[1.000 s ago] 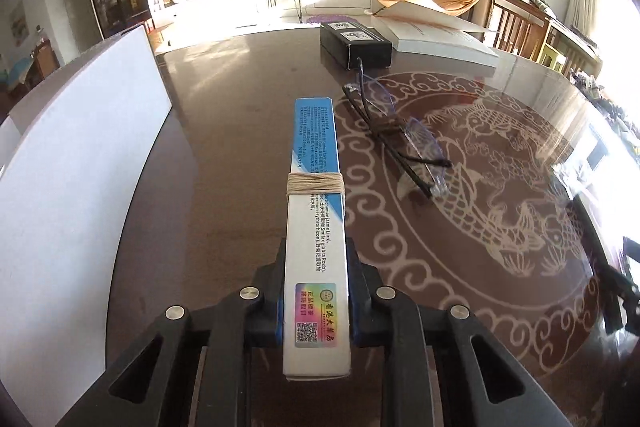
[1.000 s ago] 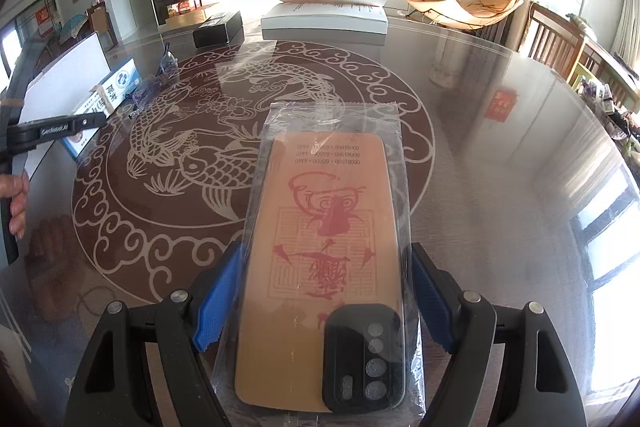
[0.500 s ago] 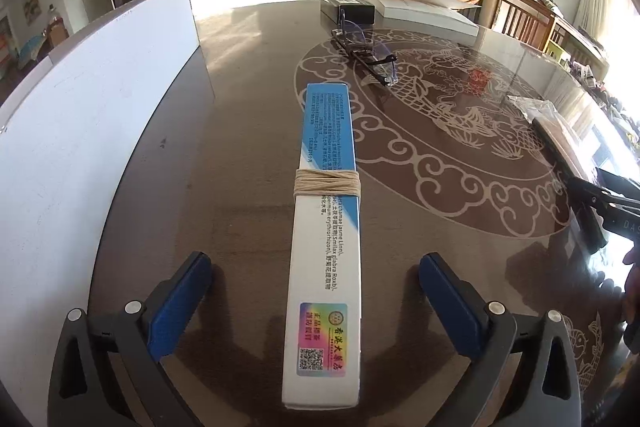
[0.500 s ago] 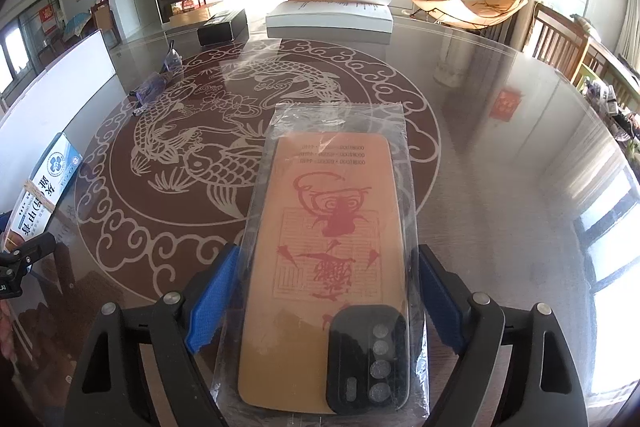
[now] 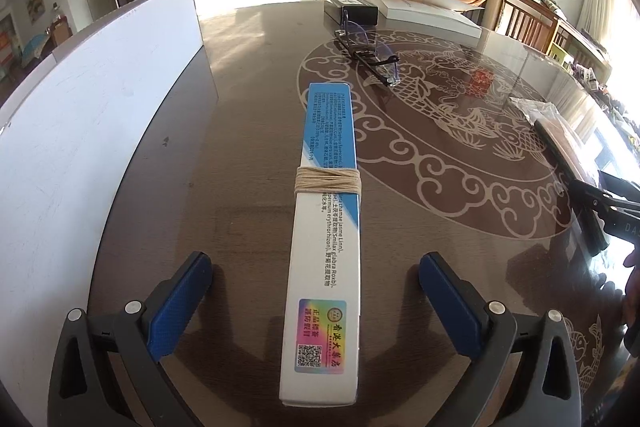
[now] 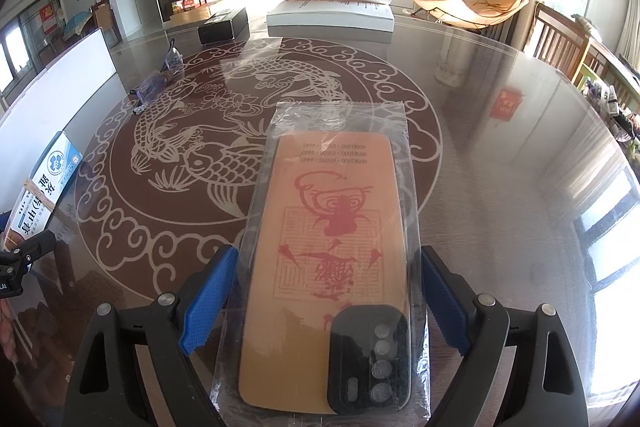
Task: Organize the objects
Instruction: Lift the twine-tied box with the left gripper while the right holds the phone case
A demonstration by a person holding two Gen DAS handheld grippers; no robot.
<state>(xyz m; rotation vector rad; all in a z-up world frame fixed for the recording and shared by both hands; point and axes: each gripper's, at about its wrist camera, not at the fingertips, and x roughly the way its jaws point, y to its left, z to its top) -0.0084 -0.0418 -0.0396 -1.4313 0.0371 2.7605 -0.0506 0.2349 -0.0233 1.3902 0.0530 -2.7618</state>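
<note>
Now, here is what I see from my two wrist cameras.

Left claw (image 5: 314, 293): spread wide; both blue pads stand clear of the box, with worktop showing on either side of it.
Long box (image 5: 326, 227): lies flat on the worktop (image 5: 248, 131), lengthwise between my left claw's fingers, about centred in the gap, touching neither pad. Its near end sits between the pads; its far blue end points away toward the glasses.
String (image 5: 328, 181): wound around the box at about its middle.
Right claw (image 6: 324, 293): jaws have just been opening, and the bag lies between them. The left pad sits right at the bag's edge and the right pad just beside the other edge; I cannot tell whether either still touches the plastic.
Phone case (image 6: 320, 267): tan with a red print, sealed in a clear bag (image 6: 340, 119), flat on the worktop, its dark camera end nearest me.
Glasses (image 5: 372, 55): on the worktop beyond the long box, well apart from both claws.
White board (image 5: 80, 115): stands on edge along the worktop's left side.
</note>
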